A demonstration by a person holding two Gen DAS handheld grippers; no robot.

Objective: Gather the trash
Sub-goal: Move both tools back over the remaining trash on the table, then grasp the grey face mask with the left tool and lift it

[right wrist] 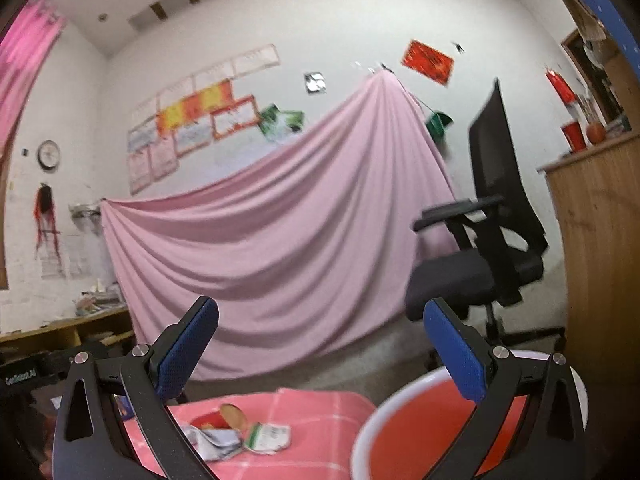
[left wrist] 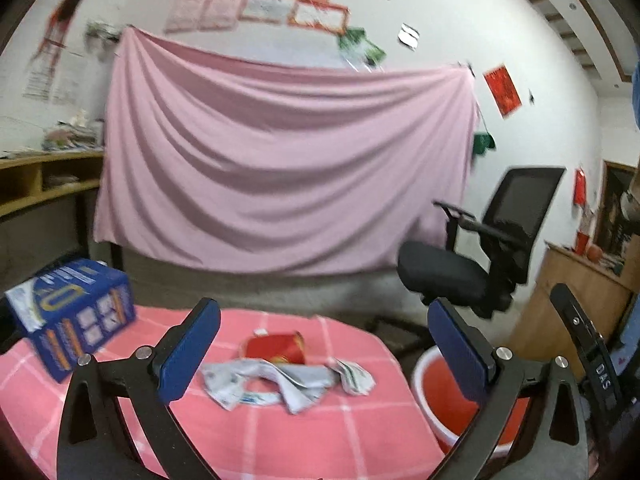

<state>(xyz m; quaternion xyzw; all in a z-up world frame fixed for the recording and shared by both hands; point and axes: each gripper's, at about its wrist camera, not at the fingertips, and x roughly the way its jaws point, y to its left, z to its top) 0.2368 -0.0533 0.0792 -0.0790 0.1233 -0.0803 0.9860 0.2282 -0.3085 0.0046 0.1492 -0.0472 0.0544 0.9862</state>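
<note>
Crumpled white wrappers (left wrist: pixel 280 382) and a red can (left wrist: pixel 276 346) lie on the pink checked tablecloth (left wrist: pixel 256 440). A red bucket with a white rim (left wrist: pixel 452 396) stands right of the table. My left gripper (left wrist: pixel 324 350) is open and empty, above the trash. My right gripper (right wrist: pixel 320 354) is open and empty, raised over the table's right end and the bucket (right wrist: pixel 416 428). The can (right wrist: pixel 224 418) and wrappers (right wrist: pixel 240 440) lie below it at the left.
A blue tissue box (left wrist: pixel 80 312) sits on the table's left side. A black office chair (left wrist: pixel 480 248) stands behind the bucket. A wooden cabinet (right wrist: pixel 600 264) is at the right. A pink sheet (left wrist: pixel 280 160) hangs on the back wall.
</note>
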